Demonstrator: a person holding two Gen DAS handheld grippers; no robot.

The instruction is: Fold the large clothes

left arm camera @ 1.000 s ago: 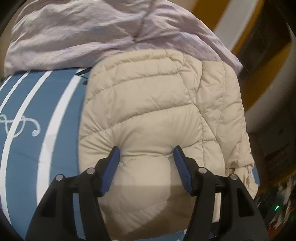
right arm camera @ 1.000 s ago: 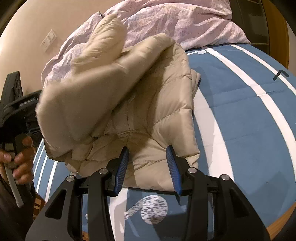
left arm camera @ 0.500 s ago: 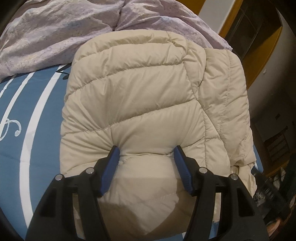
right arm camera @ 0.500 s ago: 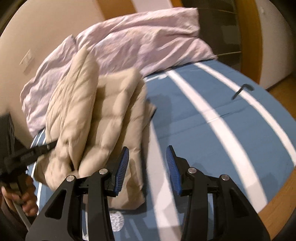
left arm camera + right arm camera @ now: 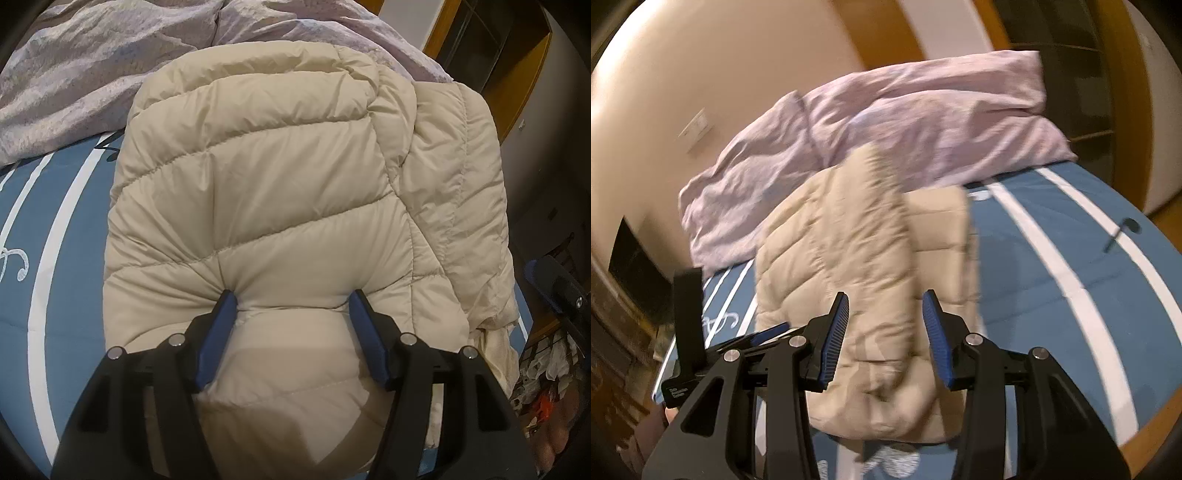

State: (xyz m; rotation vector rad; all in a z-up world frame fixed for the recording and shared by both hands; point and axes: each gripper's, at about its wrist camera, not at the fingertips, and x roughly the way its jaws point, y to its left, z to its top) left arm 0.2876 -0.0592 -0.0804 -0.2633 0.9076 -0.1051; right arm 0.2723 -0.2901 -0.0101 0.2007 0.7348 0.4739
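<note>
A beige quilted down jacket (image 5: 266, 192) lies folded in a bundle on a blue bedspread with white stripes (image 5: 74, 236). My left gripper (image 5: 291, 301) is open, its blue pads pressed against the jacket's near fold, with puffy fabric bulging between them. In the right wrist view the jacket (image 5: 857, 258) lies below and ahead of my right gripper (image 5: 884, 301), which is open, empty and held above the jacket. The left gripper (image 5: 764, 338) shows at the jacket's left edge in that view.
A crumpled lilac duvet (image 5: 894, 122) lies at the head of the bed, touching the jacket's far side. A small dark hook-shaped thing (image 5: 1123, 232) lies on the bedspread at right. The bed's wooden edge (image 5: 1145, 439) is near right. A wall (image 5: 701, 74) stands behind.
My right gripper has let go of the jacket's edge and pulled up and back. The left gripper pushed the jacket's fold over, so the bundle now lies flatter and closer.
</note>
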